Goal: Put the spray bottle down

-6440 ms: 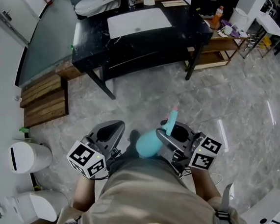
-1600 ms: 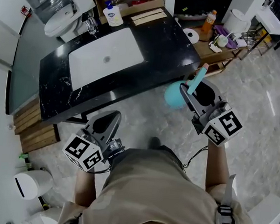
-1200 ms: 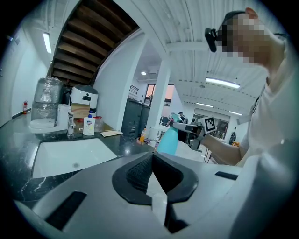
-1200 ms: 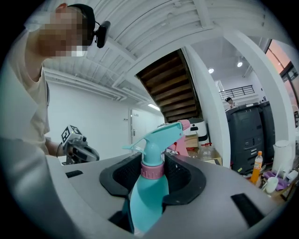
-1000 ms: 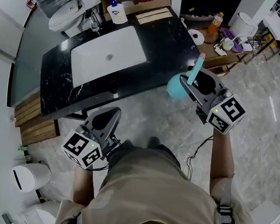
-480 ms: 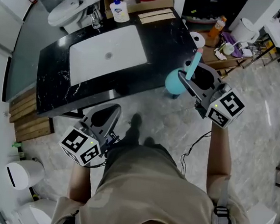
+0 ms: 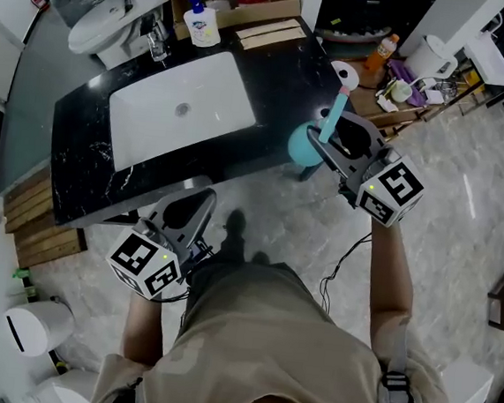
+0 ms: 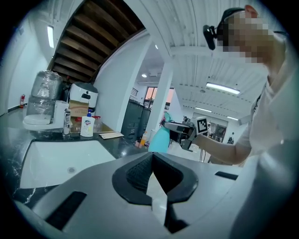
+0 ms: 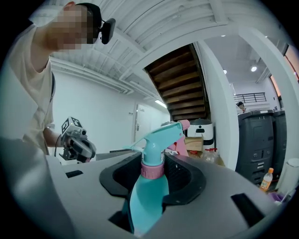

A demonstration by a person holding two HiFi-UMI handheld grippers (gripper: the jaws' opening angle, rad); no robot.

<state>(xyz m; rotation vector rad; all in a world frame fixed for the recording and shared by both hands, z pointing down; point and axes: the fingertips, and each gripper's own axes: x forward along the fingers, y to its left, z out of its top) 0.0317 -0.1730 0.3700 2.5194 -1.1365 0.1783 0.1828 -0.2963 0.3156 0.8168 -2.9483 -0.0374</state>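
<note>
The right gripper (image 9: 152, 175) has its jaws clamped on the neck of the teal spray bottle (image 9: 148, 205), at the pink collar. The bottle stands upright between them, its trigger head rising above the pads and its body hanging below. Just beyond these jaws lies the front right corner of the black tabletop (image 7: 285, 84); whether the bottle's base touches it cannot be told. Farther out, to the jaws' left, a white sink (image 7: 177, 109) is sunk in the tabletop, with a soap bottle (image 7: 201, 25) past its far edge. The left gripper (image 8: 152, 158) has its jaws closed together on nothing, short of the tabletop's near edge and well apart from the spray bottle.
</note>
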